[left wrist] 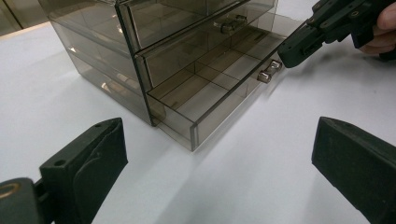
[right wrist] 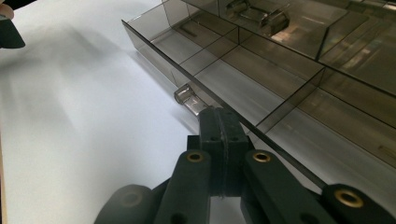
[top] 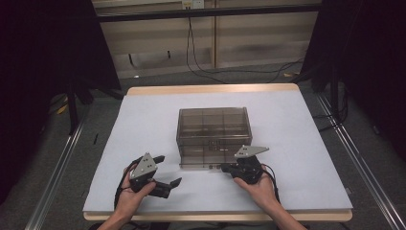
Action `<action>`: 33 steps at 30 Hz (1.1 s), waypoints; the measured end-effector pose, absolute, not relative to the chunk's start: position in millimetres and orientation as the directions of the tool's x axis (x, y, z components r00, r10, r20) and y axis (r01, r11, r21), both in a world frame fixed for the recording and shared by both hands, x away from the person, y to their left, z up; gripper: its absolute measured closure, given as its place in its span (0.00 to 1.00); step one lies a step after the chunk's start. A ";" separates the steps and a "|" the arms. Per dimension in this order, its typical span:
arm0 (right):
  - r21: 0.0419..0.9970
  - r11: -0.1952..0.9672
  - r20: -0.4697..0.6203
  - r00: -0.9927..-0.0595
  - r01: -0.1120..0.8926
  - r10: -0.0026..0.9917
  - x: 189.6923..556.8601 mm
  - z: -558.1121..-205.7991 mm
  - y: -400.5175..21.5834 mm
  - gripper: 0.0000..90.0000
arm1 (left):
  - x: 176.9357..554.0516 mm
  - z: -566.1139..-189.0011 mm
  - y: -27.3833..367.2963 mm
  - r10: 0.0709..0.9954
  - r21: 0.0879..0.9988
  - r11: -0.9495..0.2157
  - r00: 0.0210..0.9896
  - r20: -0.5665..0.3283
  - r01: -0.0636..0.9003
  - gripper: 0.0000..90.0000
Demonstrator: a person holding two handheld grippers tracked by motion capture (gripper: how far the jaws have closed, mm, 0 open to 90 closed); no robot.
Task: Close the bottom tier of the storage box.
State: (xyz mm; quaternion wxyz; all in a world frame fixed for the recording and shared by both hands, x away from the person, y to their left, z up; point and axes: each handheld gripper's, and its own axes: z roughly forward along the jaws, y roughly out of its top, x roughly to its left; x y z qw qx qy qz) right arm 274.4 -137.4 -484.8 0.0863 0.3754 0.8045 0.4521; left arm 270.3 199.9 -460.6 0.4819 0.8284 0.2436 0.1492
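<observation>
My high view: overhead, facing forward-down. My gripper views: low, close; both share the smoky transparent plastic drawer box (top: 213, 136) (left wrist: 159, 56) (right wrist: 280, 60).

A smoky transparent drawer box (top: 213, 134) sits at the centre of the white table (top: 143, 115). At seven o'clock, the left gripper (top: 167, 171) lies with jaws spread. At five o'clock, the right gripper (top: 224, 167) touches the box's front bottom edge.

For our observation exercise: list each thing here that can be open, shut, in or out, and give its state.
Bottom drawer: pulled partly out, empty.
Middle drawer: pushed in.
Left gripper: open, holding nothing.
Right gripper: shut, at the bottom drawer's handle.
</observation>
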 end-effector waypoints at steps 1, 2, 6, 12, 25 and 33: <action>0.793 0.310 0.200 -0.705 0.524 0.680 274.9 -485.1 -137.6 1.00 | 270.2 -460.7 199.6 0.547 0.872 -0.415 0.837 0.011 0.260 0.04; 0.794 0.306 0.202 -0.703 0.525 0.682 275.4 -485.3 -137.4 1.00 | 270.0 -460.6 199.5 0.546 0.873 -0.414 0.838 0.010 0.259 0.04; 0.796 0.306 0.199 -0.703 0.522 0.682 275.8 -485.7 -137.3 1.00 | 270.2 -460.5 199.8 0.548 0.873 -0.413 0.836 0.010 0.260 0.04; 0.797 0.304 0.197 -0.700 0.522 0.686 276.1 -485.9 -137.2 1.00 | 270.1 -460.6 199.6 0.548 0.873 -0.413 0.837 0.010 0.261 0.04; 0.797 0.300 0.196 -0.695 0.524 0.692 278.3 -485.8 -139.2 1.00 | 270.1 -460.5 199.4 0.549 0.868 -0.422 0.836 0.015 0.262 0.04; 0.798 0.293 0.198 -0.688 0.527 0.698 279.6 -485.4 -140.0 1.00 | 268.9 -460.2 199.4 0.552 0.876 -0.404 0.834 0.004 0.264 0.04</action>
